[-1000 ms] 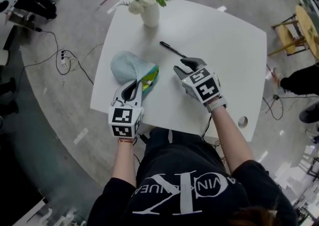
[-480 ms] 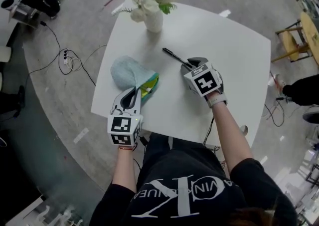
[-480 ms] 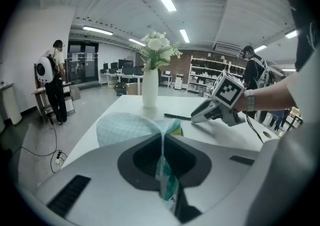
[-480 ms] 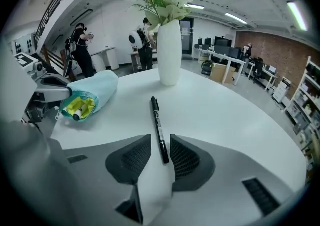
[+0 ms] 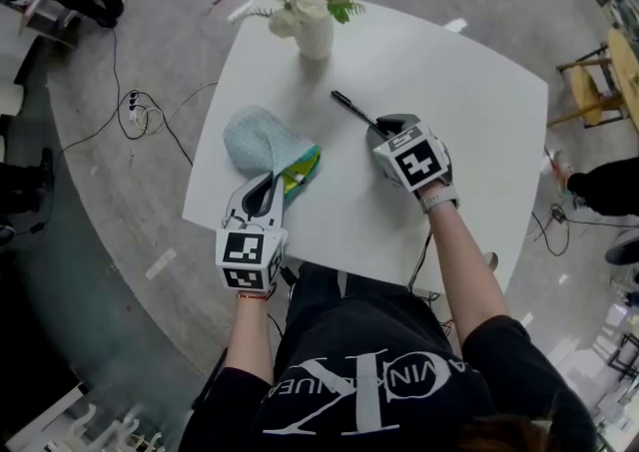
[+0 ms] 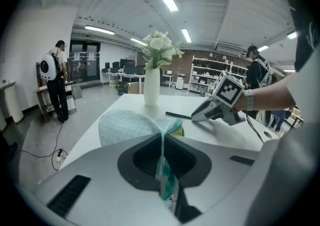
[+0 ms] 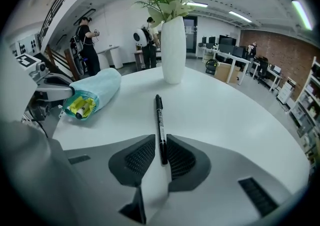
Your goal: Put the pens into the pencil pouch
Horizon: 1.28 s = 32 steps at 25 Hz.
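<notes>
Our right gripper (image 7: 160, 146) has just been closing its jaws around the near end of the black pen (image 7: 159, 115), which lies in front of the white vase (image 7: 173, 50). They are not yet pinching it, and the barrel's print is unreadable. Our left gripper (image 6: 162, 142), jaws together, clamps the rim of the teal pouch (image 6: 127, 125) left of the vase. Both wrists angle down toward the table (image 5: 469, 141).

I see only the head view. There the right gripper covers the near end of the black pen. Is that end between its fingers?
Observer: Yes. In the right gripper view the pen lies between the fingers of the right gripper, which have just been closing; whether they press it, I cannot tell.
Operator: What does the left gripper hold?
Observer: Its own view shows it shut on the edge of the pouch.
</notes>
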### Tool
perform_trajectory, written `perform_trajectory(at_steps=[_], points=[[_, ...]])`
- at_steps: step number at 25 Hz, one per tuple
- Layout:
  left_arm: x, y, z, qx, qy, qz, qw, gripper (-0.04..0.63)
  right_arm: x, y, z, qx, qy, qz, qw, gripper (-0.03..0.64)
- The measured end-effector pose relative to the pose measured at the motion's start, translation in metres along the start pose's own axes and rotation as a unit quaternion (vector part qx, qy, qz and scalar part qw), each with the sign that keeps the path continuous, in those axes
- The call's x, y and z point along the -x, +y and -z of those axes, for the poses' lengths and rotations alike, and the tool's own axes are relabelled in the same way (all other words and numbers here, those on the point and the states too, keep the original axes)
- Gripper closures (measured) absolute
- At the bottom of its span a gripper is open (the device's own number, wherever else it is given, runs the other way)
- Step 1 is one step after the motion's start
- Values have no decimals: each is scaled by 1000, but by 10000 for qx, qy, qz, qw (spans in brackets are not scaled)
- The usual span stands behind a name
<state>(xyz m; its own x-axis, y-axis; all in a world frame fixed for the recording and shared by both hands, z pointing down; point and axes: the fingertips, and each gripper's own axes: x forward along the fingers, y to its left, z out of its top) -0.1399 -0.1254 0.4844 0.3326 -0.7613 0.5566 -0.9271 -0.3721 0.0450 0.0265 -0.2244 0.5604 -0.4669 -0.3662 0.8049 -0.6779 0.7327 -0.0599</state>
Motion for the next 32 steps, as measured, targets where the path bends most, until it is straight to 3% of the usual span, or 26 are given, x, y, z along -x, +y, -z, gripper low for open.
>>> perform_trajectory(at_steps=[4,11,32], points=[[2,0,4,21,30,-21,10000,577,0,2,0,51,7,-45,10000,566],[2,0,4,119,-4,-11,9999,577,5,1,-4,-138,-187,-50,9997,569],[-5,1,0,424,-106,107,9990,577,48,33,-19,-53,-598,-180,9980,568]])
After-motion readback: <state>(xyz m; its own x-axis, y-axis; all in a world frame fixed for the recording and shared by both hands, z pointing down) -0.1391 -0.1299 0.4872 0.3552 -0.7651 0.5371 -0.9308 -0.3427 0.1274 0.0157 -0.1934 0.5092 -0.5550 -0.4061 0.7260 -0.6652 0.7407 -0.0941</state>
